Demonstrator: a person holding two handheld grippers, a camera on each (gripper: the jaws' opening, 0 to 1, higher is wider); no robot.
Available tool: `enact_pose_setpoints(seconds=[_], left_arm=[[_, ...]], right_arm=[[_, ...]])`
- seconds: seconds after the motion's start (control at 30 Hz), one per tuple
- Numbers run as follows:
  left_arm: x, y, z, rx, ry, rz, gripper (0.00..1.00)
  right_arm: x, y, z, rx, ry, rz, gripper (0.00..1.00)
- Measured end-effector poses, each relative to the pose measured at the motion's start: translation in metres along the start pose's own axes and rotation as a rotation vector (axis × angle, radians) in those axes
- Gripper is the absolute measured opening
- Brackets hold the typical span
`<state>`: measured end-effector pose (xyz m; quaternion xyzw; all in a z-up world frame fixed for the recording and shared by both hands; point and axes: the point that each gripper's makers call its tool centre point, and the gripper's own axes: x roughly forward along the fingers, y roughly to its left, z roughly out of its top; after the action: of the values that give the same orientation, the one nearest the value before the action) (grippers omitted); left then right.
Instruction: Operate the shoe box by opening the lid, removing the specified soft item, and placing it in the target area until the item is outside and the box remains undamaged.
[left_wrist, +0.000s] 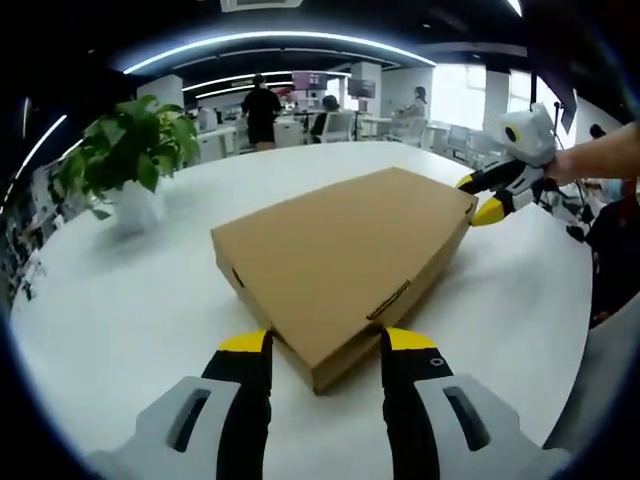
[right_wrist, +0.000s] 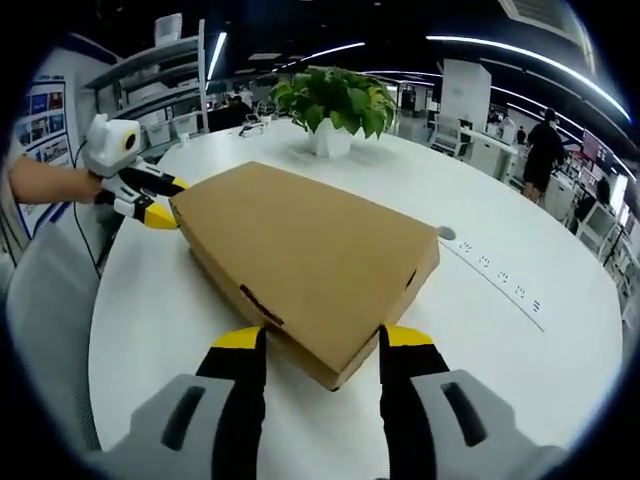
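Note:
A shut brown cardboard shoe box (left_wrist: 340, 250) lies flat on a round white table (left_wrist: 120, 310), lid down. My left gripper (left_wrist: 327, 340) is open, its yellow-tipped jaws flanking the box's near corner. At the opposite corner, my right gripper (left_wrist: 478, 198) comes in from the right, held by a hand, jaws apart around that corner. In the right gripper view the same box (right_wrist: 310, 250) points a corner between my open right gripper (right_wrist: 322, 337) jaws, and the left gripper (right_wrist: 168, 201) sits at the far corner. Whether any jaw touches the cardboard is unclear. The box's contents are hidden.
A potted green plant (left_wrist: 130, 150) in a white pot stands on the table beyond the box, plant (right_wrist: 335, 105). A row of sockets (right_wrist: 495, 270) is set into the tabletop. Office desks, chairs and people stand far behind. A grey chair (right_wrist: 45, 310) is at the table edge.

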<state>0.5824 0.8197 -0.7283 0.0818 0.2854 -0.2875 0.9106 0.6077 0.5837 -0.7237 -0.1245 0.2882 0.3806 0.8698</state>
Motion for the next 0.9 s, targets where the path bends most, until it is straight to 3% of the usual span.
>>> enact_pose_setpoints(seconds=[0.9], left_arm=[[-0.021,0.018,-0.014,0.096,0.096,-0.134,0.4]], right_arm=[[-0.007,0.048,-0.004,0.102,-0.005,-0.067,0.4]])
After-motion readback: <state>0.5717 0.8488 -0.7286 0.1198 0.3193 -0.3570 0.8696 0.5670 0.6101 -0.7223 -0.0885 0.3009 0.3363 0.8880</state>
